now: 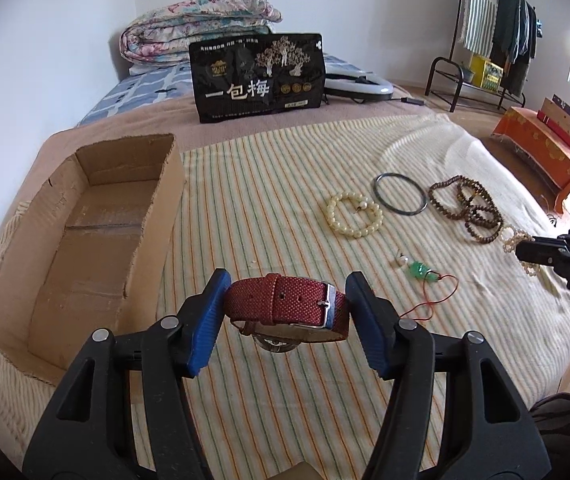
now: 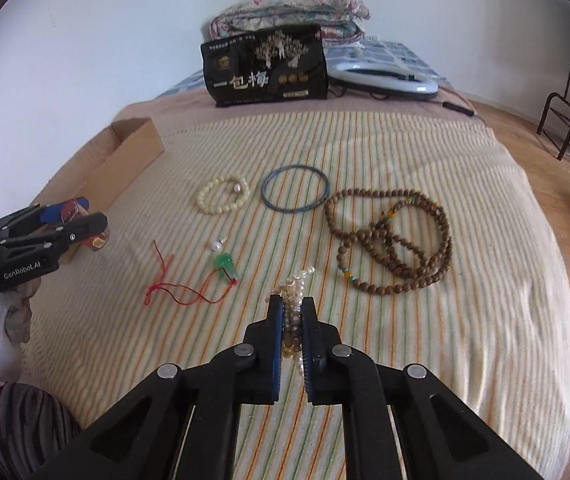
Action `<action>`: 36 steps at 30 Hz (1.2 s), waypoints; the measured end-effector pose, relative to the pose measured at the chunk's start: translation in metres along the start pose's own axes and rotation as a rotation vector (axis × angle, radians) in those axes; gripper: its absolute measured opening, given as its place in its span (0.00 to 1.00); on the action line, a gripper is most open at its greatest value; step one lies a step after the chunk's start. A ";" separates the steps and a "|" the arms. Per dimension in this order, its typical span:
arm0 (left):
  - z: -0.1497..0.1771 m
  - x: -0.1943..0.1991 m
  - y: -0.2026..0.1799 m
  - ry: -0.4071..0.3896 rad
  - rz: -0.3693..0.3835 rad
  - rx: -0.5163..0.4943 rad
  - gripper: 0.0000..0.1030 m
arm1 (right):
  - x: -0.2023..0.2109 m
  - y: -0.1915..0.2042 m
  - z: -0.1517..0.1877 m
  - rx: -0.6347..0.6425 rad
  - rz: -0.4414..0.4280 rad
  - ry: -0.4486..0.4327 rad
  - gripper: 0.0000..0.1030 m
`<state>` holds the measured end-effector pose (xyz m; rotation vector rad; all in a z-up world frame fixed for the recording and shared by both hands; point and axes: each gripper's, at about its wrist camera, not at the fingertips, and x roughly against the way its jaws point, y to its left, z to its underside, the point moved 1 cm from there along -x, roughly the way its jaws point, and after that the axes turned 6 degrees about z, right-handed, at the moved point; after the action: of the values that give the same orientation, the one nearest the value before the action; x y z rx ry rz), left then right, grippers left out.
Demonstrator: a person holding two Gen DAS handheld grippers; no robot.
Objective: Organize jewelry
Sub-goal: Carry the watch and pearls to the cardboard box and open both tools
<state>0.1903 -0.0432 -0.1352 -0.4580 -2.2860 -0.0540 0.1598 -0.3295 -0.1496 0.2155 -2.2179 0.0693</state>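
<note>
My left gripper (image 1: 285, 300) is shut on a red-strapped watch (image 1: 285, 302) and holds it above the striped blanket, right of the open cardboard box (image 1: 85, 240). My right gripper (image 2: 292, 308) is shut on a pearl bracelet (image 2: 295, 280) held above the blanket. On the blanket lie a cream bead bracelet (image 2: 223, 194), a dark bangle (image 2: 295, 188), a long brown bead necklace (image 2: 393, 240) and a green pendant on a red cord (image 2: 225, 264). The left gripper with the watch also shows in the right wrist view (image 2: 69, 216).
A black snack bag (image 1: 257, 76) stands at the back of the bed, with a folded quilt (image 1: 197, 24) and a white device (image 1: 357, 80) behind it. A clothes rack (image 1: 497, 40) and an orange stand (image 1: 545, 148) are on the floor to the right.
</note>
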 end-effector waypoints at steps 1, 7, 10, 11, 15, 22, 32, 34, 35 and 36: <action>-0.001 0.004 0.001 -0.007 0.002 0.002 0.60 | 0.004 0.000 -0.002 0.001 0.000 -0.008 0.06; -0.009 0.033 0.011 -0.056 0.003 0.018 0.60 | 0.033 0.016 -0.020 0.020 -0.009 -0.070 0.06; -0.011 0.046 0.022 -0.078 -0.006 0.028 0.60 | 0.043 0.028 -0.031 0.032 -0.023 -0.099 0.06; -0.011 0.050 0.025 -0.083 -0.012 0.030 0.60 | 0.046 0.034 -0.034 0.039 -0.028 -0.107 0.06; -0.013 0.064 0.044 -0.106 -0.039 0.047 0.60 | 0.053 0.058 -0.050 0.077 -0.052 -0.135 0.06; -0.009 0.082 0.085 -0.124 -0.095 0.088 0.60 | 0.046 0.109 -0.081 0.146 -0.110 -0.160 0.06; 0.005 0.091 0.141 -0.114 -0.171 0.146 0.60 | 0.021 0.180 -0.113 0.228 -0.199 -0.163 0.06; 0.008 0.090 0.151 -0.109 -0.182 0.156 0.60 | 0.012 0.196 -0.118 0.247 -0.213 -0.159 0.06; 0.009 0.090 0.155 -0.107 -0.186 0.161 0.60 | 0.008 0.203 -0.119 0.255 -0.219 -0.156 0.06; 0.011 0.089 0.159 -0.104 -0.189 0.168 0.60 | 0.004 0.208 -0.120 0.261 -0.223 -0.153 0.06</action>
<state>0.1819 0.1351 -0.0953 -0.1608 -2.4063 0.0685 0.2140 -0.1099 -0.0672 0.6290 -2.3174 0.2264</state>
